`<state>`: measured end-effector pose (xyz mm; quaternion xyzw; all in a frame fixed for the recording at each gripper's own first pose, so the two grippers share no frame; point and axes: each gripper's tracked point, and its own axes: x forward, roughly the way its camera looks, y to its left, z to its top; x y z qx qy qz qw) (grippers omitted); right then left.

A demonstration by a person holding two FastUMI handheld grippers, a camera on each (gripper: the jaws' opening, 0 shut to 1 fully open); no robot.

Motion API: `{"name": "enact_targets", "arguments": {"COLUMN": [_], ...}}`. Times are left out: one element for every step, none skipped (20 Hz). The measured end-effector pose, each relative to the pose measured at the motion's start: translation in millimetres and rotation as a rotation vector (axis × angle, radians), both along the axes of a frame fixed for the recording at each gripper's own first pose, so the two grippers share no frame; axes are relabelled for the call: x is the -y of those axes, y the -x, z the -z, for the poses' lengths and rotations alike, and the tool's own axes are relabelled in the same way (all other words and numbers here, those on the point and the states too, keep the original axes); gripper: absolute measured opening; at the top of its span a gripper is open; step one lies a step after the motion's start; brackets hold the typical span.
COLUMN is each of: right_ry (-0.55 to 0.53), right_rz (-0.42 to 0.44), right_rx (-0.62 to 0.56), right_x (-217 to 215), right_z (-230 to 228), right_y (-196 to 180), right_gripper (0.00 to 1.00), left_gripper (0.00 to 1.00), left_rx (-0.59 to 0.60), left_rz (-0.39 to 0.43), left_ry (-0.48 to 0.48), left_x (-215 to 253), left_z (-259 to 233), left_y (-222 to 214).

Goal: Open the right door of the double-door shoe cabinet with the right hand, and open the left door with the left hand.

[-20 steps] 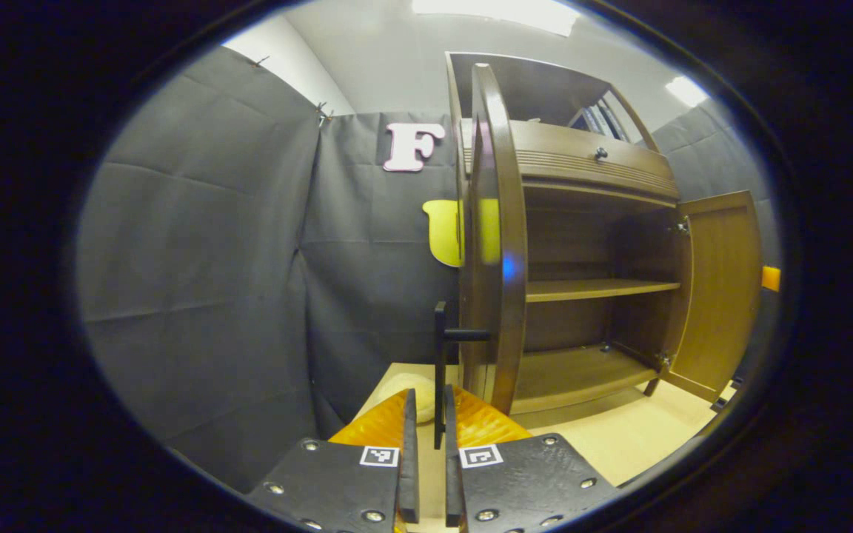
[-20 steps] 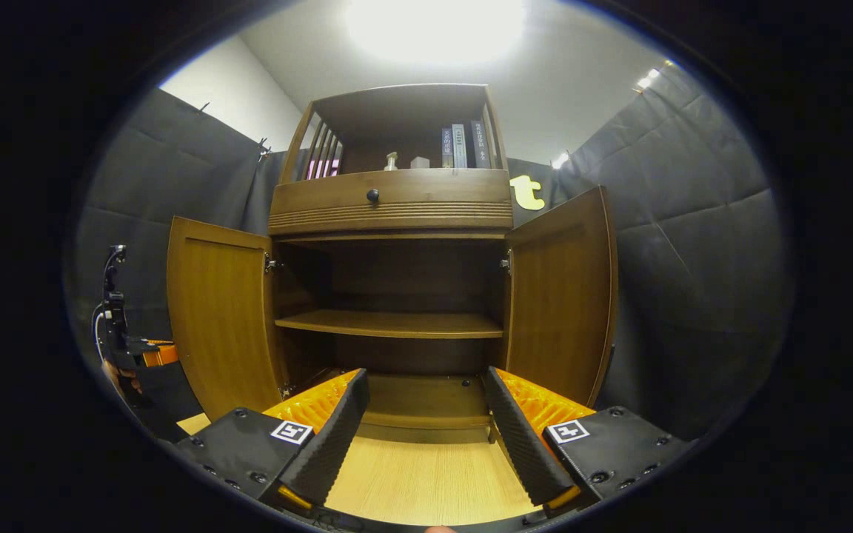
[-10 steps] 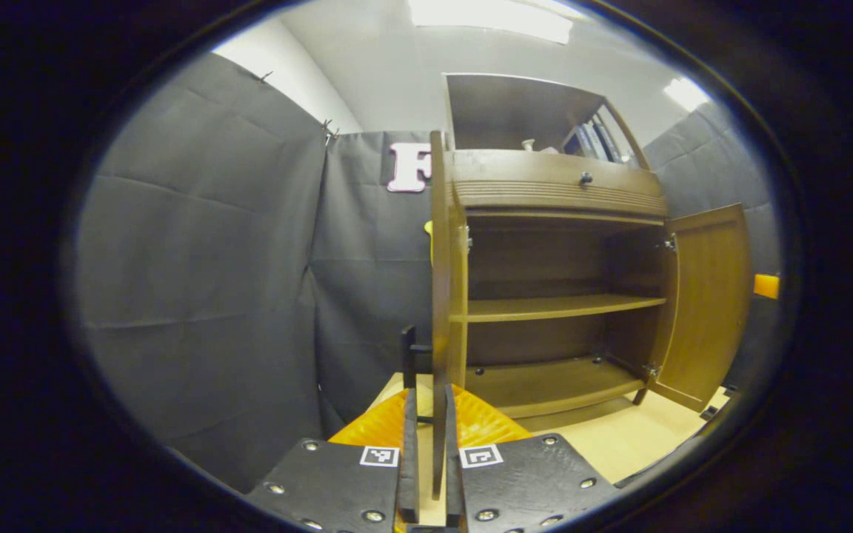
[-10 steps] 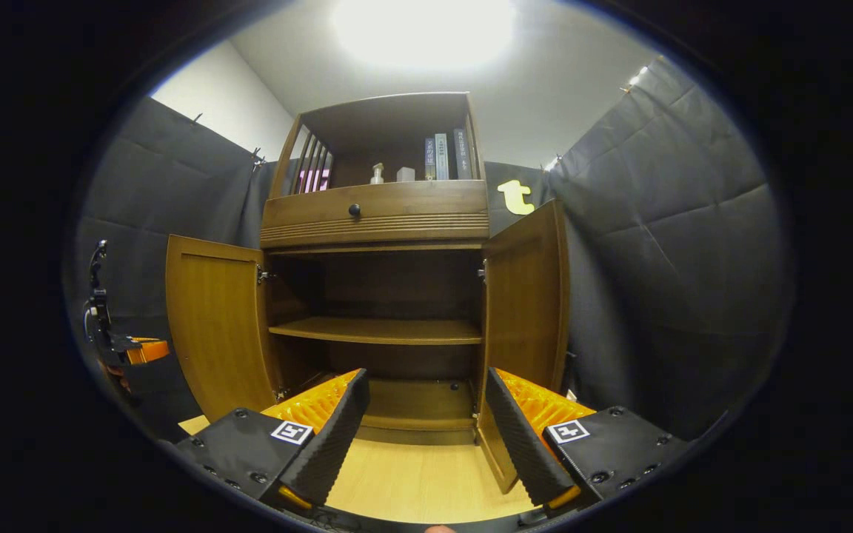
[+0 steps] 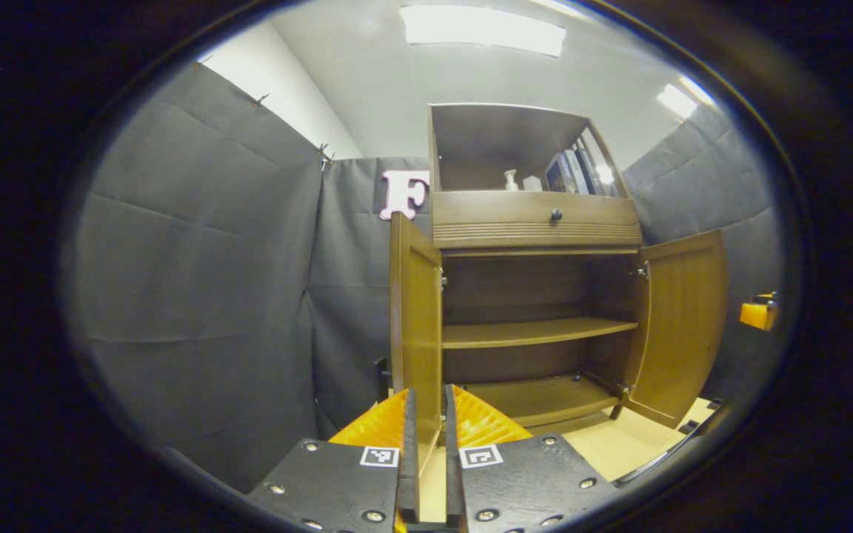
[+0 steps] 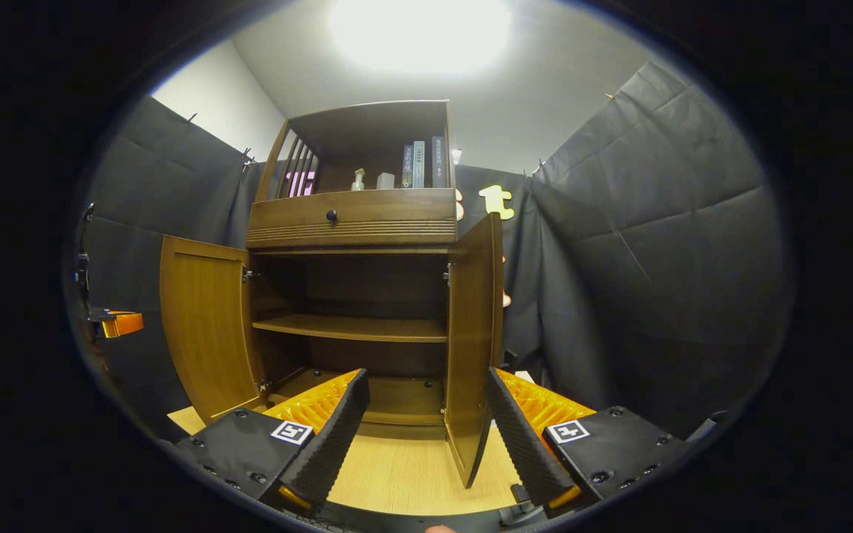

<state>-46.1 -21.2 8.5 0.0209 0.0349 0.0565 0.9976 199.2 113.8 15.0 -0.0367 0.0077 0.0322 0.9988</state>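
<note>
The left tongs (image 5: 429, 400) are drawn narrow, with only a thin slit between the fingers. A second ago that slit held the black bar handle. The handle is no longer in it, and the tongs have backed off. The lower edge of the brown wooden left door (image 5: 415, 311) lines up with the slit, but I cannot tell whether the fingers press on it. The door has swung from nearly edge-on and close in to standing well out from the brown wooden double-door shoe cabinet (image 5: 537, 222).

The right tongs (image 6: 426, 377) gape wide and hold nothing. Their view has slid sideways, so the matching right door (image 6: 471, 326) now stands edge-on between the fingers. Its free lower corner is near the right-hand finger.

Both doors are open and both bare shelves show, so the task looks done. What remains, I judge, is a clean retreat.

The cabinet sits toward the back of the pale wood-grain worktop (image 6: 412, 474), and both doors project toward the front edge. The middle of the worktop, between the doors, is open room. The grey cloth wall (image 5: 197, 281) stands close outside the left door, so drawing straight back seems safer than moving sideways. The right door's corner is the likeliest thing to get nudged.
</note>
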Motion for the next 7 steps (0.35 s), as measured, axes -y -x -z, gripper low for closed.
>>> {"name": "enact_targets", "arguments": {"right_ry": [-0.001, -0.001, 0.000, 0.001, -0.002, -0.006, -0.009], "right_rz": [0.006, 0.011, 0.015, 0.019, 0.022, 0.023, 0.027], "right_rx": [0.003, 0.007, 0.011, 0.016, 0.021, 0.026, 0.030], "right_x": [3.5, 7.0, 9.4, 12.3, 14.5, 15.8, 17.4], "right_z": [-0.9, -2.5, -4.6, -6.4, -8.6, -10.6, -11.9], "right_y": [2.3, 4.8, 6.7, 8.1, 10.0, 10.8, 12.3], "right_gripper": [0.99, 0.99, 0.99, 1.00, 0.99, 0.99, 0.99], "left_gripper": [0.17, 0.15, 0.12, 0.15, 0.12, 0.17, 0.17], "left_rx": [0.001, -0.002, -0.003, -0.008, -0.008, -0.006, -0.003], "left_rz": [-0.005, -0.005, -0.009, -0.015, -0.021, -0.027, -0.029], "left_ry": [-0.003, -0.007, -0.010, -0.015, -0.015, -0.014, -0.012], "left_x": [-0.2, -0.1, 1.0, -0.9, -2.4, -4.4, -3.3], "left_z": [-0.8, -1.7, -2.1, -2.6, -1.9, -3.2, -3.2], "left_y": [0.8, 1.2, -0.1, 0.8, 1.9, 4.1, 4.2]}}
